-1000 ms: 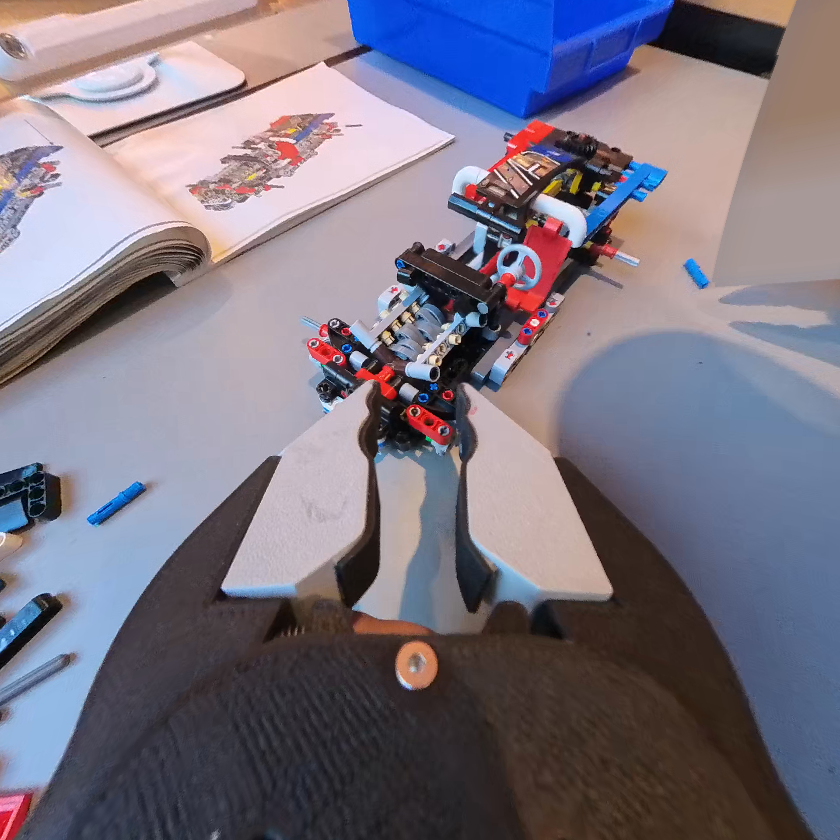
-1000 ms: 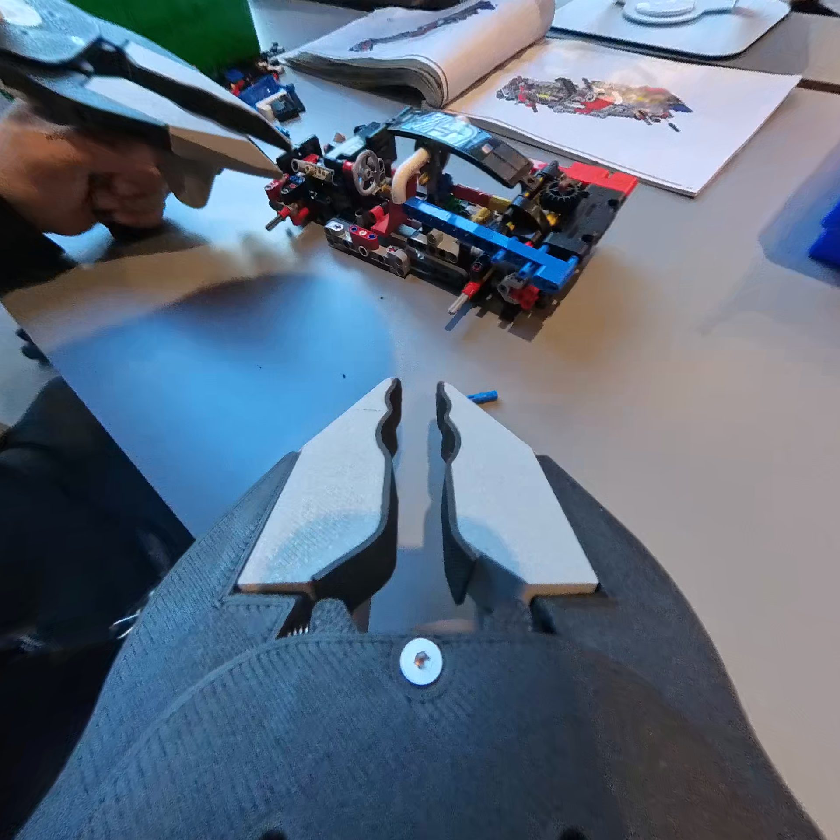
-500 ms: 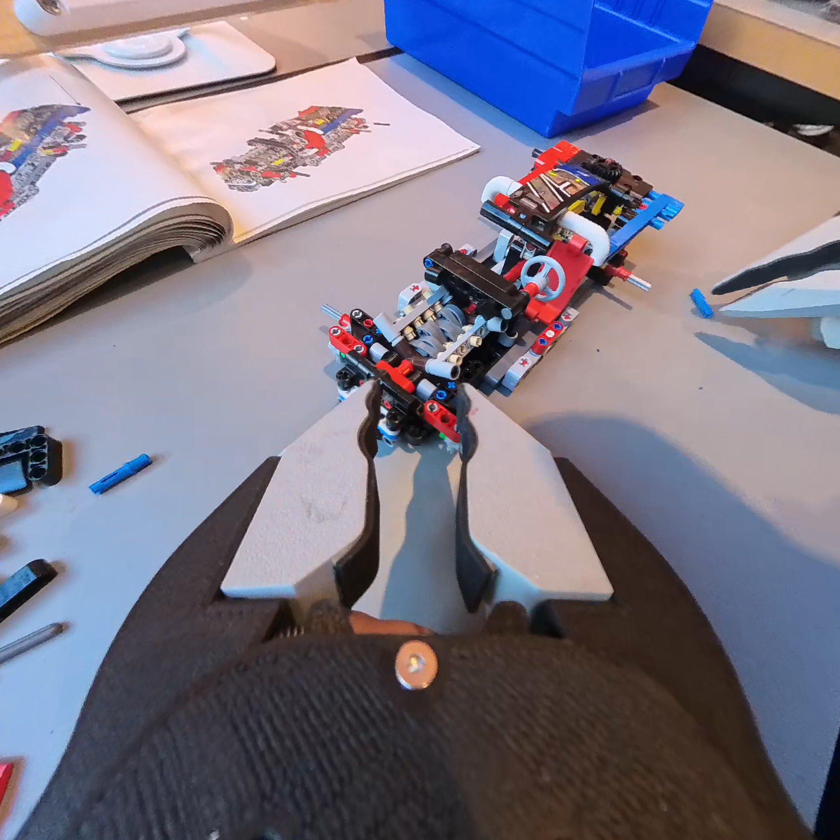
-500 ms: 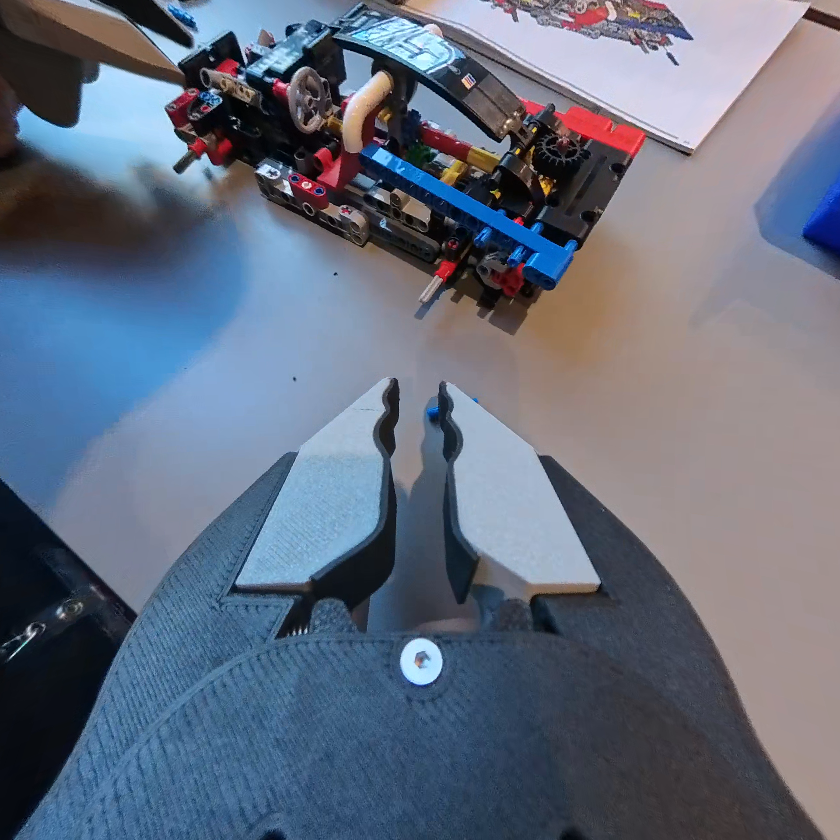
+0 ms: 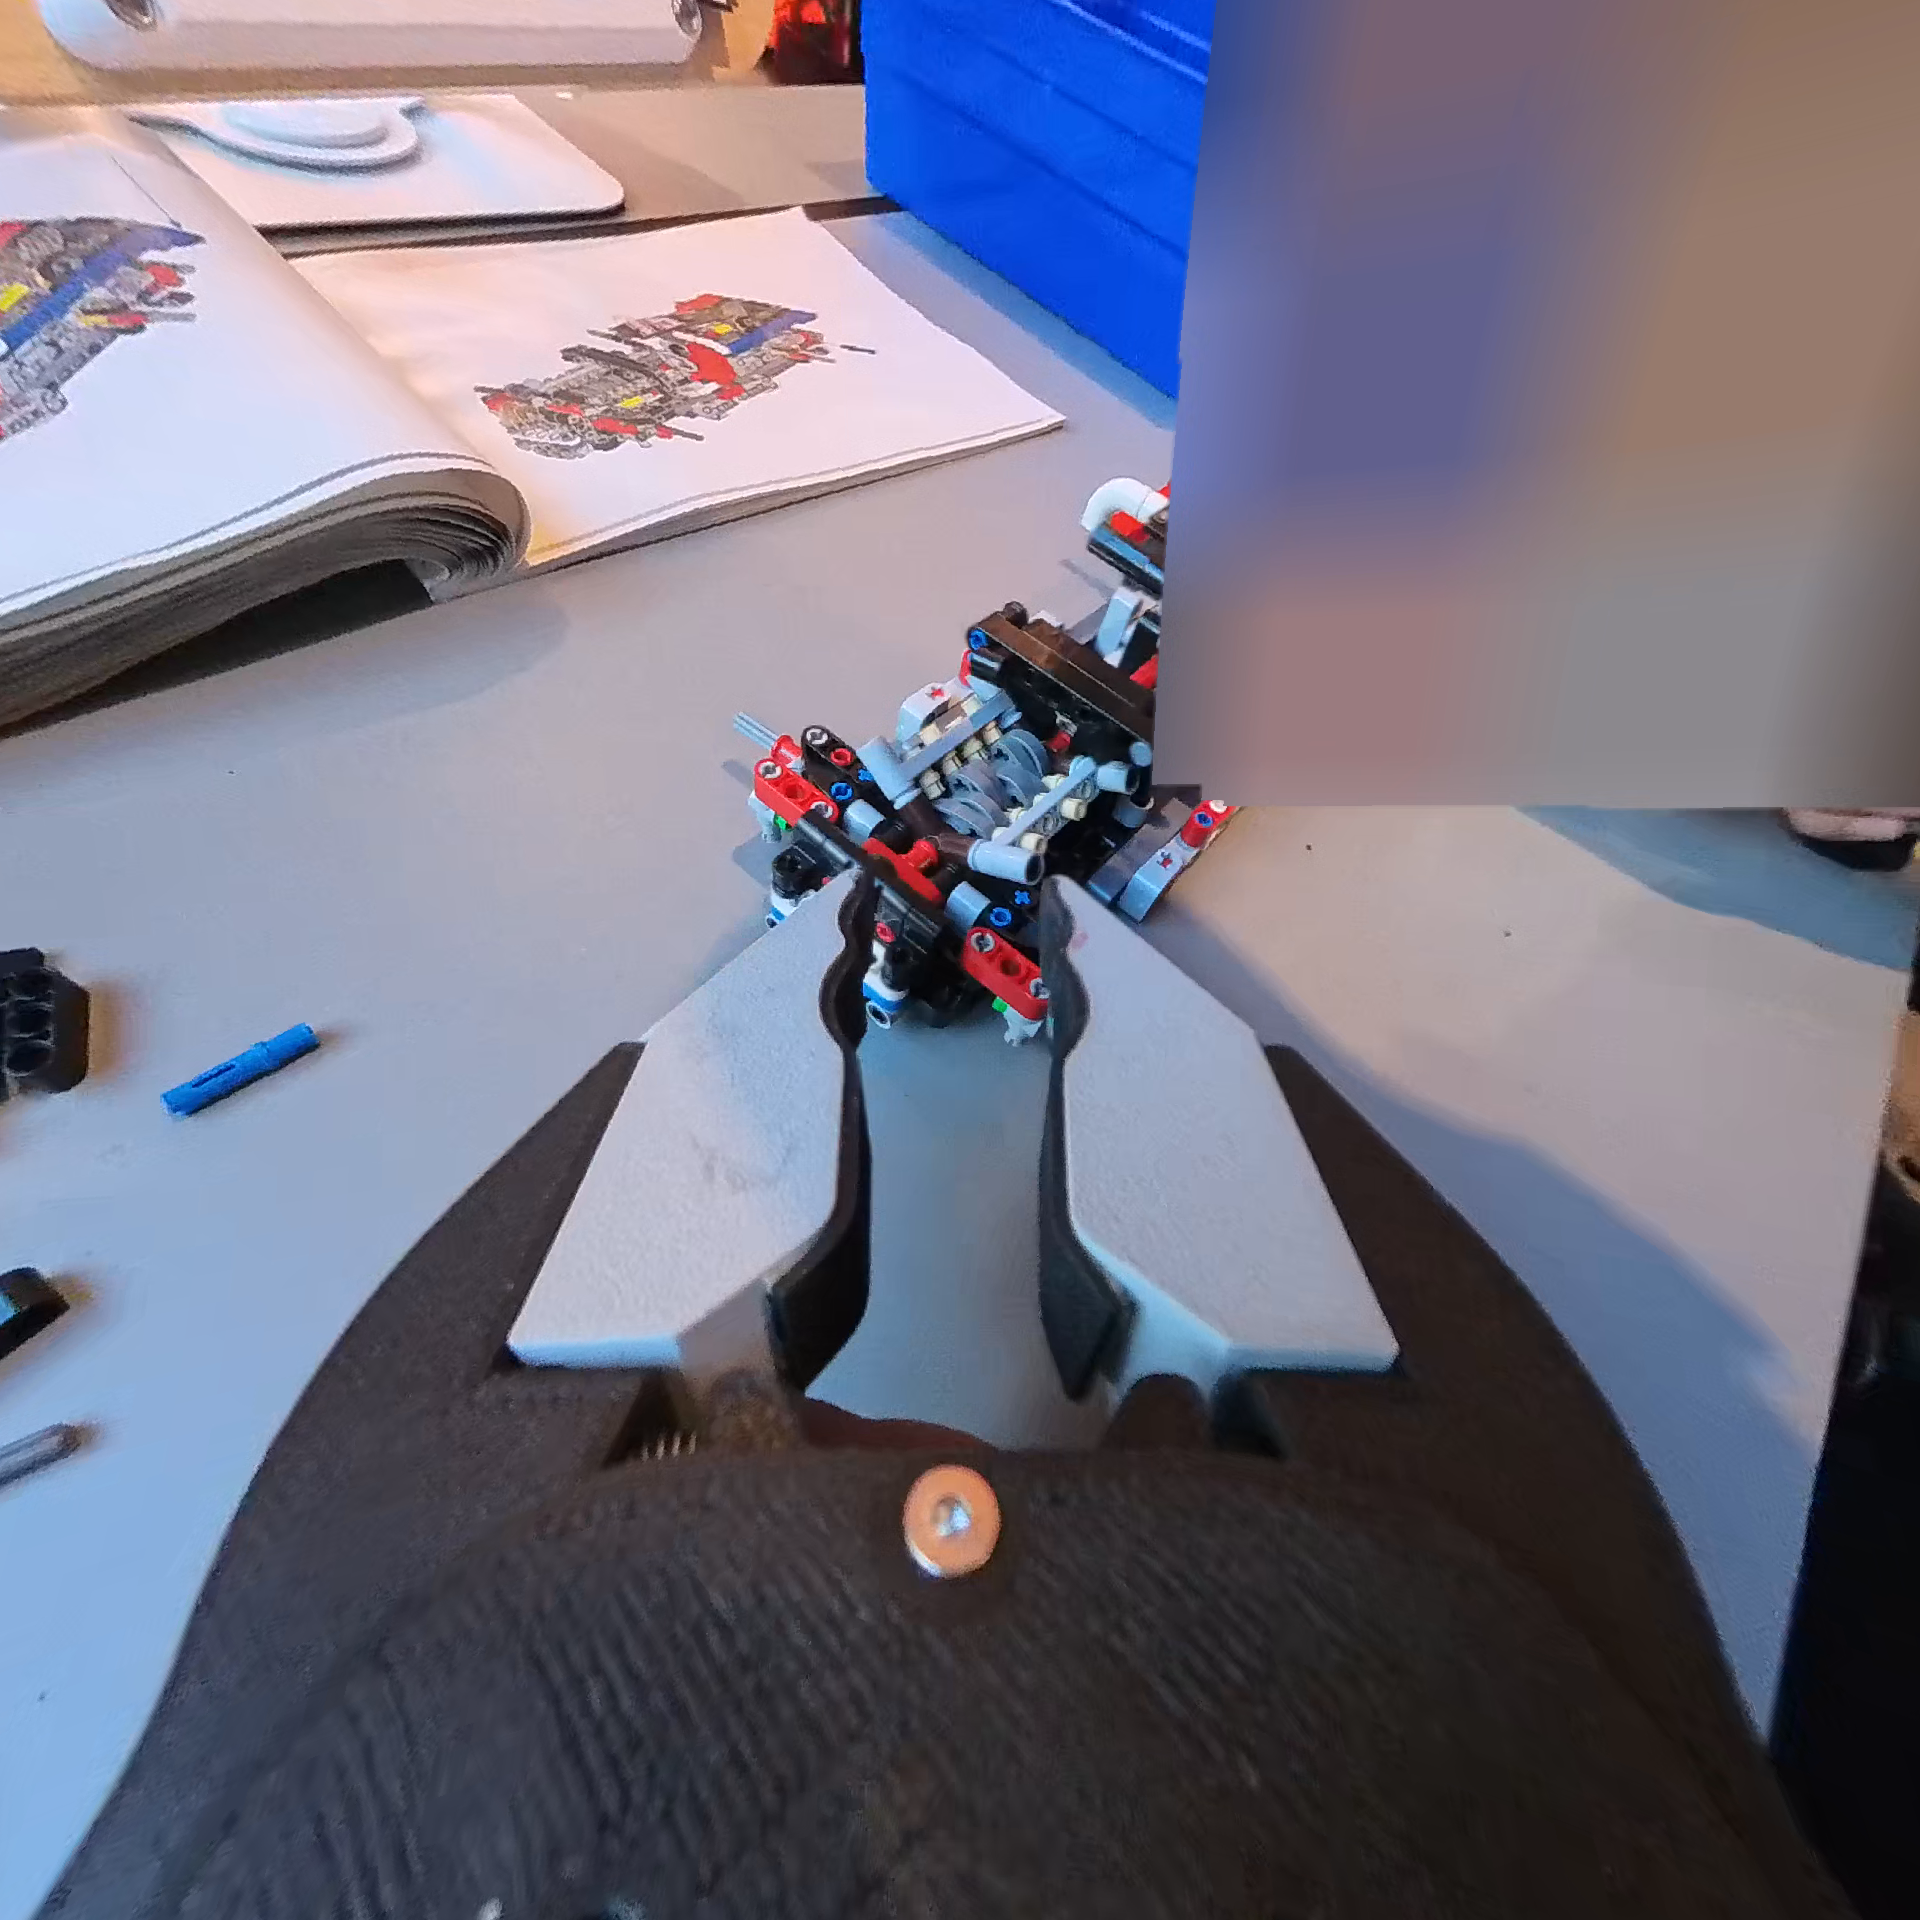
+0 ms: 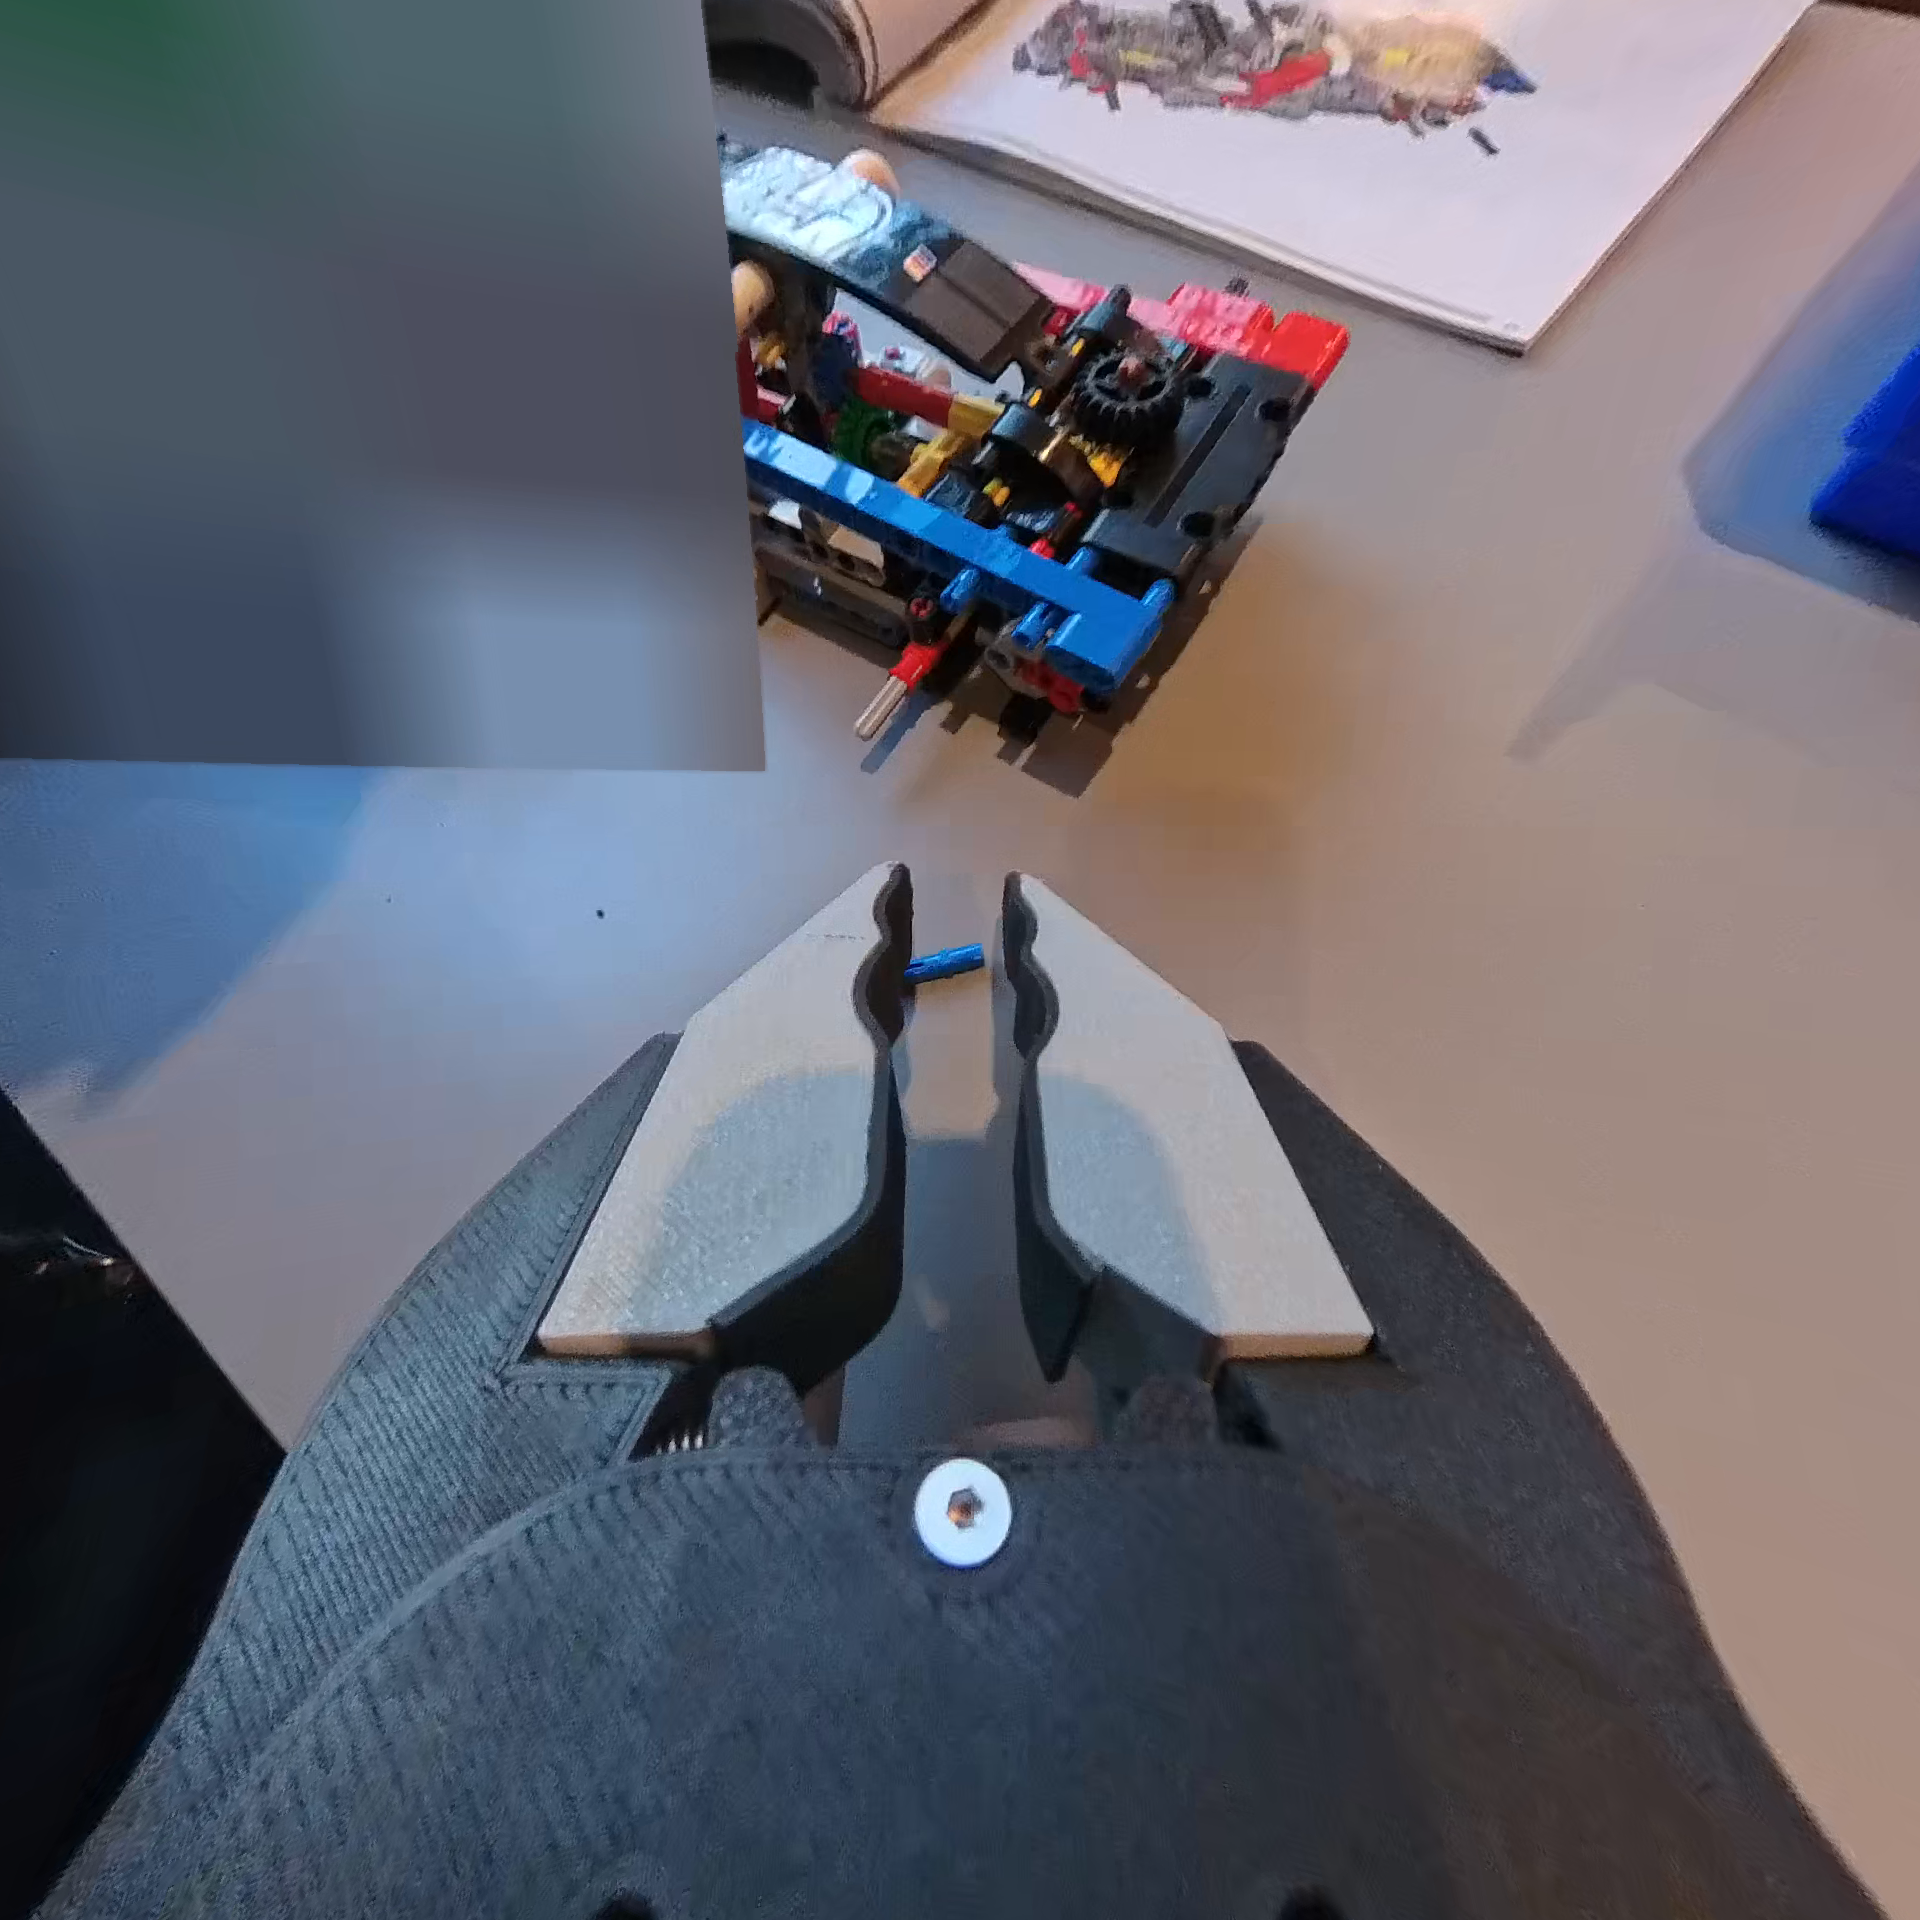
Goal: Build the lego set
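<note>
While the set is sitting part-built on the desk [image 5: 416,852], these lines are running from left to right.

Loose parts: a blue pin [image 5: 239,1068] and dark pieces are lying at the left desk edge in the left view.
Manual: the open manual [image 5: 499,416] is lying left of the model, its pages showing coloured build pictures; its print is too small to read.
Left tongs: the left tongs [image 5: 948,940] are gripping the near end of the model [image 5: 935,831], jaws pressing its red and black beams from both sides.
Model: it is resting on the desk, its long axis running away from the left tongs.
Right tongs: the right tongs [image 6: 951,904] are standing slightly apart and empty, straddling a small blue peg [image 6: 943,961].
Key relation: the peg is lying crosswise between the jaws, so the right tongs are far nearer it and would only need closing.
Bin: a blue bin [image 5: 1029,177] is standing behind the model.
Labels: a small sticker on the model's dark panel is blurring beyond reading.
</note>
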The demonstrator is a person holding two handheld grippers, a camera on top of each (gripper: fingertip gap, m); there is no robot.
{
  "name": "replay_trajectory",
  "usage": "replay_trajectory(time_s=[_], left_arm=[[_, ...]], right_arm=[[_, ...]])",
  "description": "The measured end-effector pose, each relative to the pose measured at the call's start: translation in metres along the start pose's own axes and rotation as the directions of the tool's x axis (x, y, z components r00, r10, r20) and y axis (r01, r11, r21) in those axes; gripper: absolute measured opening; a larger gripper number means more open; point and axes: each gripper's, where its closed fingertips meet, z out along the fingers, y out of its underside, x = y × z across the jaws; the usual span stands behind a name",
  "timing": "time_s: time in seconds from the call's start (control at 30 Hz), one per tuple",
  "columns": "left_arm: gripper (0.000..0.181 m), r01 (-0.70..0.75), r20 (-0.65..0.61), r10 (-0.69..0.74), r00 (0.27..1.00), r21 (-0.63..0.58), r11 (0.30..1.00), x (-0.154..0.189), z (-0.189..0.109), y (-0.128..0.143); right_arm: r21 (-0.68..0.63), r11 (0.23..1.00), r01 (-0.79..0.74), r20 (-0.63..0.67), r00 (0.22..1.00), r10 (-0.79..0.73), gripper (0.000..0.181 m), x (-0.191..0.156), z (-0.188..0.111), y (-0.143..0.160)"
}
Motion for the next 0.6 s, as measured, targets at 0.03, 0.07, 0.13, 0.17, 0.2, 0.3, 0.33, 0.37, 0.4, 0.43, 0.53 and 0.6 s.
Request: replay_trajectory(time_s=[0.03,0.07,0.13,0.17,0.2,0.3,0.33,0.37,0.4,0.43,0.53,0.6], left_arm=[[0.029,0.015,-0.006,-0.015,1.0,0.006,1.0,-0.001,-0.001,-0.001],[0.029,0.026,-0.011,-0.026,1.0,0.014,1.0,-0.001,-0.002,-0.002],[0.029,0.032,-0.009,-0.031,0.999,0.031,0.999,-0.002,-0.003,-0.004],[0.029,0.027,-0.003,-0.026,1.0,0.036,0.999,-0.002,-0.004,-0.004],[0.029,0.019,0.004,-0.019,1.0,0.036,0.999,-0.002,-0.004,-0.004],[0.029,0.0,0.02,0.0,1.0,0.01,1.0,-0.001,-0.003,0.0],[0.029,-0.003,0.023,0.003,1.0,0.003,1.0,-0.001,-0.003,0.001],[0.029,-0.004,0.027,0.004,1.0,-0.001,1.0,0.0,-0.003,0.002],[0.029,-0.004,0.029,0.004,1.0,-0.003,1.0,0.0,-0.004,0.003],[0.029,-0.003,0.031,0.003,1.0,-0.006,1.0,0.0,-0.004,0.004],[0.029,0.0,0.044,0.0,0.999,-0.019,1.0,0.001,-0.007,0.008],[0.029,-0.002,0.059,0.004,0.998,-0.022,1.0,0.002,-0.009,0.01]], right_arm=[[0.024,1.0,-0.001,0.004,1.0,0.001,0.014,0.001,-0.002,-0.004],[0.052,0.999,-0.002,0.008,1.0,0.001,0.014,0.002,-0.004,-0.007],[0.115,0.993,-0.009,0.006,1.0,0.008,0.014,0.006,-0.009,-0.016],[0.151,0.988,-0.016,0.005,1.0,0.015,0.014,0.009,-0.013,-0.02],[0.19,0.982,-0.025,0.0,1.0,0.025,0.014,0.013,-0.016,-0.025],[0.309,0.949,-0.07,-0.021,0.997,0.08,0.015,0.027,-0.031,-0.036],[0.345,0.935,-0.081,-0.029,0.995,0.096,0.014,0.031,-0.037,-0.039],[0.37,0.926,-0.081,-0.042,0.994,0.104,0.014,0.036,-0.042,-0.04],[0.383,0.921,-0.073,-0.062,0.993,0.104,0.014,0.041,-0.046,-0.04],[0.391,0.918,-0.061,-0.082,0.992,0.101,0.014,0.046,-0.049,-0.04],[0.405,0.914,-0.033,-0.121,0.989,0.09,0.013,0.059,-0.054,-0.041],[0.419,0.908,-0.023,-0.129,0.988,0.085,0.012,0.065,-0.057,-0.042]])
